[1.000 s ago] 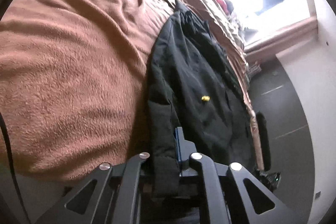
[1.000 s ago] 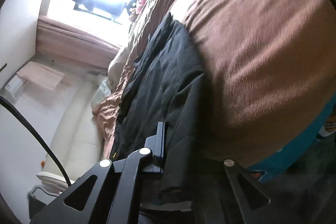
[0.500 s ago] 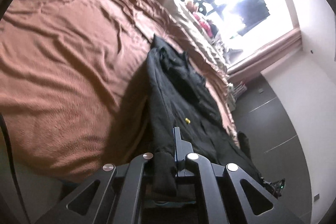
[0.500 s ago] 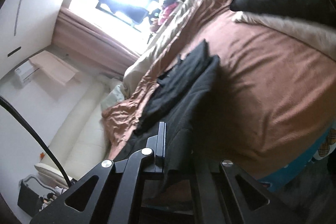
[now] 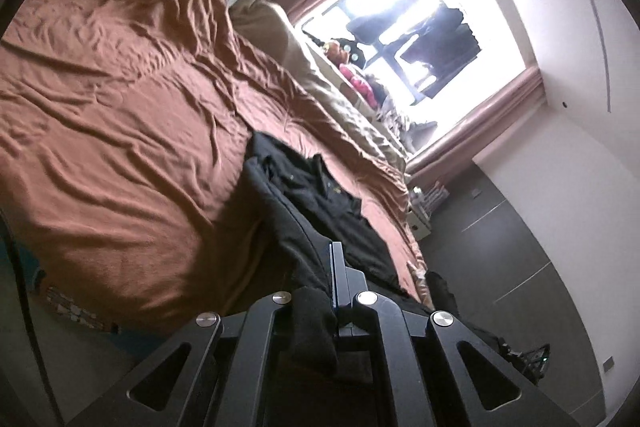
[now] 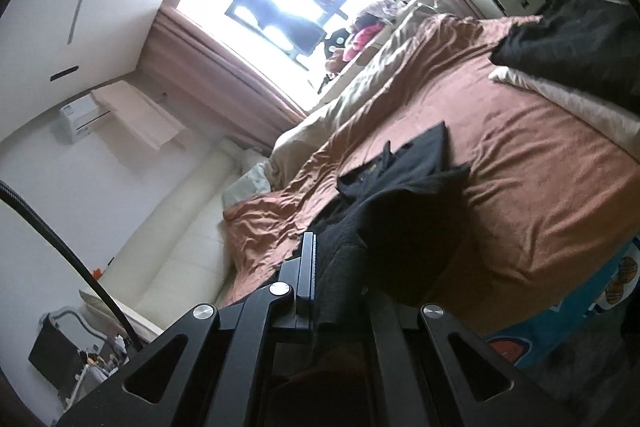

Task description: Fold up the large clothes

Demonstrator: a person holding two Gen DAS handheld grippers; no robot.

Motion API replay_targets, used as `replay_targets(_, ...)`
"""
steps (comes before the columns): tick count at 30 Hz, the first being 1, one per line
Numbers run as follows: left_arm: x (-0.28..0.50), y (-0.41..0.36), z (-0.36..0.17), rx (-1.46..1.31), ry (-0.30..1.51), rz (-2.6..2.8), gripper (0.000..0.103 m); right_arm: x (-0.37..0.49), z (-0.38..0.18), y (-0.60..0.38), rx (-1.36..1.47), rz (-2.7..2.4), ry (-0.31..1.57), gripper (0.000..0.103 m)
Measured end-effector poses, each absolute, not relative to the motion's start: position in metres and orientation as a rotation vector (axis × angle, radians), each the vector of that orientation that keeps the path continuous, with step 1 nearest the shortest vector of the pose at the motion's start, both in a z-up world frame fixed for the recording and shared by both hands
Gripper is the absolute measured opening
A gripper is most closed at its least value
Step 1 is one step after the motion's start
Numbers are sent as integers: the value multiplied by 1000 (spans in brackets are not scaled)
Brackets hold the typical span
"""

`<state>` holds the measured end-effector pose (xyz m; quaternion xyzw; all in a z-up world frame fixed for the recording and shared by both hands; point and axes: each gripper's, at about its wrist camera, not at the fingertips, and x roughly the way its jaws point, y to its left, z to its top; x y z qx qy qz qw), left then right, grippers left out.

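A large black jacket [image 5: 320, 195] lies stretched along a bed with a brown blanket [image 5: 120, 147]. My left gripper [image 5: 320, 291] is shut on one bottom corner of the jacket and holds it lifted above the bed's near edge. My right gripper [image 6: 332, 279] is shut on the other bottom corner of the jacket [image 6: 404, 179], also lifted. The far collar end still rests on the blanket [image 6: 540, 187]. The cloth hides one finger of each gripper.
A beige duvet [image 5: 340, 99] and stuffed toys lie along the window side of the bed. A dark garment [image 6: 576, 43] and a cream blanket sit at one end of the bed. A white sofa [image 6: 168, 251] stands beside the bed. A grey floor [image 5: 500, 247] lies beyond.
Both grippers have risen and pulled back from the bed with the jacket's hem in them. The jacket's near half has lifted off the blanket, and the window and walls have come into view.
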<state>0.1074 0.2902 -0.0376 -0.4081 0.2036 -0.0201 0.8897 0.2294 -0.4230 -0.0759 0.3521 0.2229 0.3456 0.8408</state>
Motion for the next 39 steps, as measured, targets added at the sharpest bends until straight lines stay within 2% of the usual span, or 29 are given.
replay_targets(11, 21, 280, -13, -816, 343, -32, 3, 189, -77, -427, 693, 745, 459, 0)
replay_targets(21, -6, 264, -7, -776, 348, -51, 4, 176, -89, -448, 702, 736, 459, 0)
replay_targets(27, 13, 263, -8, -743, 373, -42, 4, 198, -93, -442, 660, 701, 488, 0)
replay_targets(39, 117, 285, 43, -647, 344, -32, 4, 284, -27, -398, 531, 662, 393, 0)
